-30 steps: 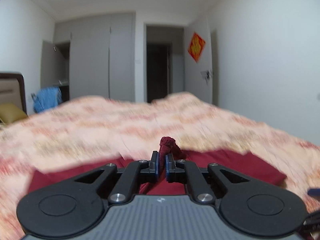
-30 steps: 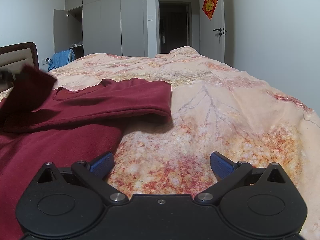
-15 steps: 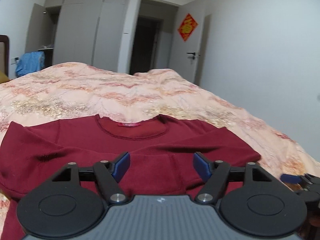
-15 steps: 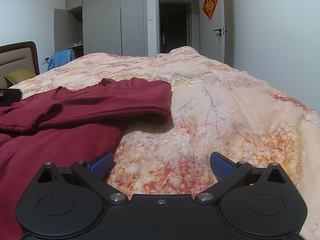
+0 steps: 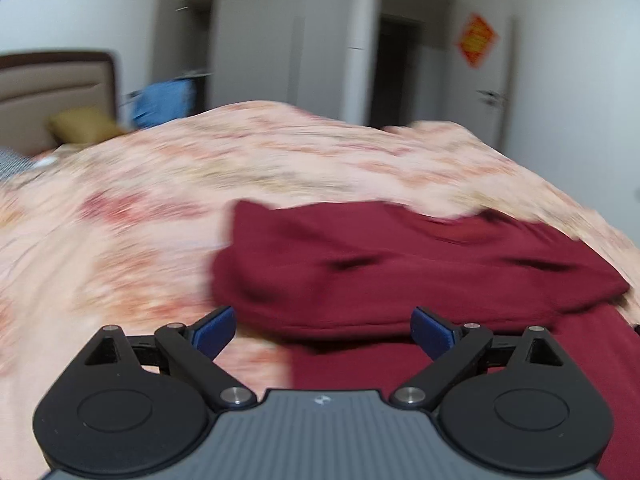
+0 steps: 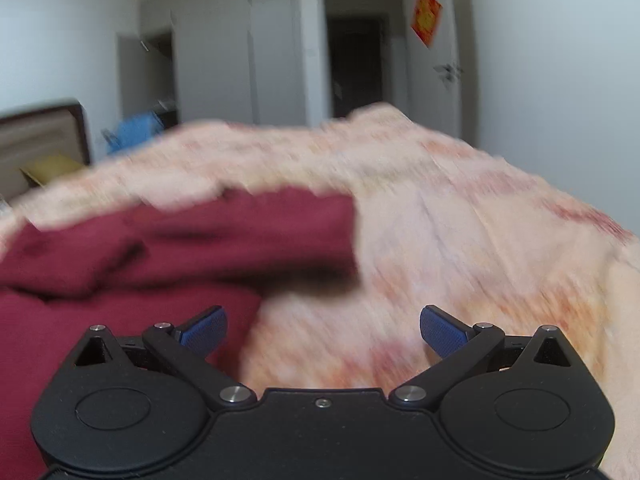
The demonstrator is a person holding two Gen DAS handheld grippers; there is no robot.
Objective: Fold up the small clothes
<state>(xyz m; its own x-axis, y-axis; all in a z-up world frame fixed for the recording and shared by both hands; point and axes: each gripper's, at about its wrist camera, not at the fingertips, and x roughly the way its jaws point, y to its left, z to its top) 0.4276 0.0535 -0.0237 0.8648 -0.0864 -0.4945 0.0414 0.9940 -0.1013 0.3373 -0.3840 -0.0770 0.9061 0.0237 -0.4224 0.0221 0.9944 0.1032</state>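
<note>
A dark red long-sleeved top [image 5: 420, 264] lies on the bed with both sleeves folded across its chest. In the left wrist view it fills the centre and right. My left gripper [image 5: 322, 330] is open and empty, just above the top's left edge. In the right wrist view the top [image 6: 168, 256] lies left and centre. My right gripper [image 6: 323, 330] is open and empty, above the top's right edge and the quilt. Both views are blurred by motion.
The bed has a peach floral quilt [image 5: 132, 216] [image 6: 472, 248]. A headboard [image 5: 52, 88] and a yellow pillow [image 5: 84, 128] are at the far left. Blue cloth [image 5: 164, 100] hangs by the wardrobe. A dark doorway [image 6: 354, 68] is at the back.
My left gripper let go of the sleeve, opened, and moved left and back. My right gripper stayed open and has just moved, so its view shifted and blurred.
</note>
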